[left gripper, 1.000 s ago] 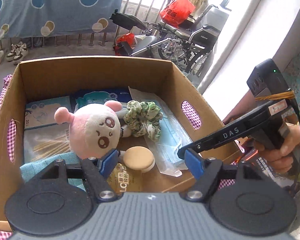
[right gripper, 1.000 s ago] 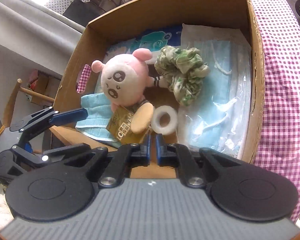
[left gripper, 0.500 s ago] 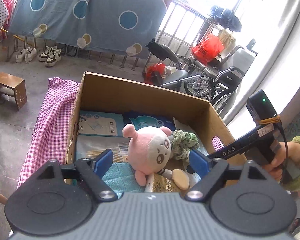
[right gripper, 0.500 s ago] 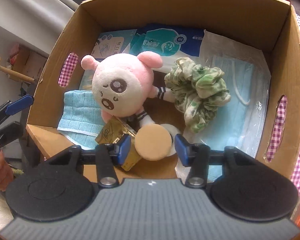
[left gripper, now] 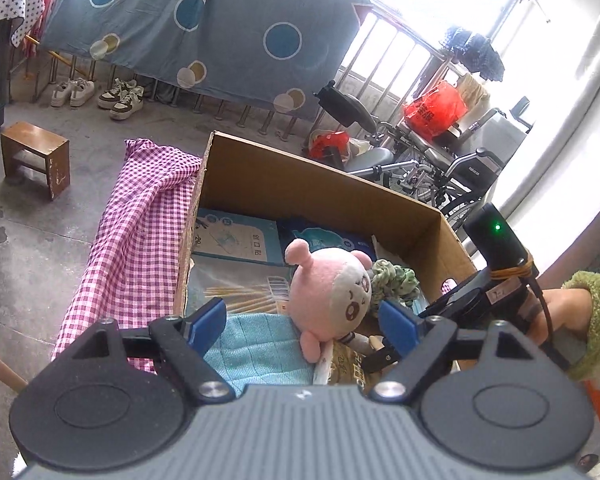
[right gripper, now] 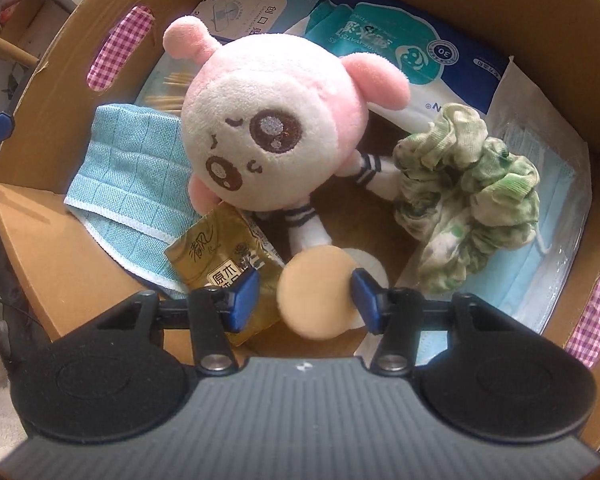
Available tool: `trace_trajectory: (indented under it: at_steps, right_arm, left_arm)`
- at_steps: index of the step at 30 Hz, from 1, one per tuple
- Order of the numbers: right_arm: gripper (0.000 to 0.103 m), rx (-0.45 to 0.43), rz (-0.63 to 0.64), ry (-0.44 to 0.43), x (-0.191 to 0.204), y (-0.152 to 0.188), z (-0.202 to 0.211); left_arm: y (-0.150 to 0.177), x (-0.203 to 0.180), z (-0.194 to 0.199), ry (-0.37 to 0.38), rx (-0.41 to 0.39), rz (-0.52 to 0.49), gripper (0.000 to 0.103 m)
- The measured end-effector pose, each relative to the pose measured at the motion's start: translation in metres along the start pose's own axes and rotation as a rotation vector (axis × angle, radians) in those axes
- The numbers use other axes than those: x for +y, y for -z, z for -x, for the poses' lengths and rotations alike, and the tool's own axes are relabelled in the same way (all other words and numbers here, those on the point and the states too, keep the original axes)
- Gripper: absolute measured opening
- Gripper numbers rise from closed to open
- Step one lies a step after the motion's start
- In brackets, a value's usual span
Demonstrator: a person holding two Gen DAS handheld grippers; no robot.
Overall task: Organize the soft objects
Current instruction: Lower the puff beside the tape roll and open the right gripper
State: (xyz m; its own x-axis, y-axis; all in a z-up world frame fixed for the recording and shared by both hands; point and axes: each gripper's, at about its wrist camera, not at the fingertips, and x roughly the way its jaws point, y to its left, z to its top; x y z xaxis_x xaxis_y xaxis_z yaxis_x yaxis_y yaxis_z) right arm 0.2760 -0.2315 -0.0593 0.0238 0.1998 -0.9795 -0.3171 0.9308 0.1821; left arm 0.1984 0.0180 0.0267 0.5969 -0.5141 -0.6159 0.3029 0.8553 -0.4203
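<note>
I am holding my right gripper half open over the box, its jaws having just been opening, the round tan sponge lying loose between them. Beyond it the plush toy and scrunchie are already lying inside. My left gripper is hovering wide open, empty. I cannot see what is remaining outside.

Upper left: blue patterned sheet hanging above sneakers; wooden stool at left; wheelchair, red bag upper right.

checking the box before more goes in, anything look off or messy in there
Nothing damaged or spilled. The pink plush lies tilted across the blue cloth and gold tissue pack; the green scrunchie sprawls over the bagged masks.
</note>
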Motion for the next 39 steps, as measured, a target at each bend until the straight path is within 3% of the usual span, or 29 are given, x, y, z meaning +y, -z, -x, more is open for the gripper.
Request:
trace_trajectory:
  at_steps: [2, 4, 7, 10, 16, 19, 22, 25, 26, 28, 33, 39]
  right_arm:
    - [0.038, -0.012, -0.011, 0.004, -0.003, 0.000, 0.002]
    - [0.034, -0.026, -0.042, -0.007, -0.012, 0.004, 0.007]
    - [0.016, -0.071, -0.066, -0.024, -0.019, 0.011, 0.021]
    - [0.007, -0.128, -0.060, 0.000, -0.019, 0.020, 0.041]
    - [0.005, -0.159, -0.149, -0.131, -0.034, 0.041, 0.066]
    - [0.005, -0.118, -0.180, -0.176, -0.043, 0.048, 0.065]
    - [0.009, -0.036, -0.217, -0.173, -0.051, 0.051, 0.042]
    - [0.014, 0.006, -0.190, -0.091, -0.052, 0.051, 0.025]
    - [0.023, 0.009, -0.185, -0.074, -0.052, 0.051, 0.023]
    - [0.033, -0.003, -0.179, -0.052, -0.052, 0.051, 0.025]
    - [0.041, -0.050, -0.187, -0.049, -0.055, 0.050, 0.039]
    - [0.058, -0.001, -0.247, -0.074, -0.062, 0.049, 0.029]
  left_arm:
    - [0.000, 0.000, 0.002, -0.001, -0.004, -0.001, 0.084]
    - [0.001, -0.001, 0.003, 0.003, -0.007, -0.002, 0.084]
    - [0.003, -0.005, 0.005, 0.004, -0.007, -0.010, 0.084]
    - [0.004, -0.008, 0.006, 0.010, -0.010, -0.014, 0.084]
    - [0.005, -0.013, 0.007, 0.023, -0.016, -0.024, 0.084]
    - [0.004, -0.014, 0.006, 0.027, -0.014, -0.025, 0.085]
    - [0.005, -0.015, 0.005, 0.031, -0.011, -0.027, 0.084]
    - [0.006, -0.017, 0.003, 0.031, -0.005, -0.034, 0.085]
    - [0.007, -0.017, 0.003, 0.030, -0.003, -0.037, 0.085]
    - [0.007, -0.018, 0.002, 0.026, -0.003, -0.041, 0.085]
    - [0.008, -0.018, 0.001, 0.020, -0.006, -0.049, 0.085]
    - [0.008, -0.020, 0.002, 0.021, -0.008, -0.061, 0.085]
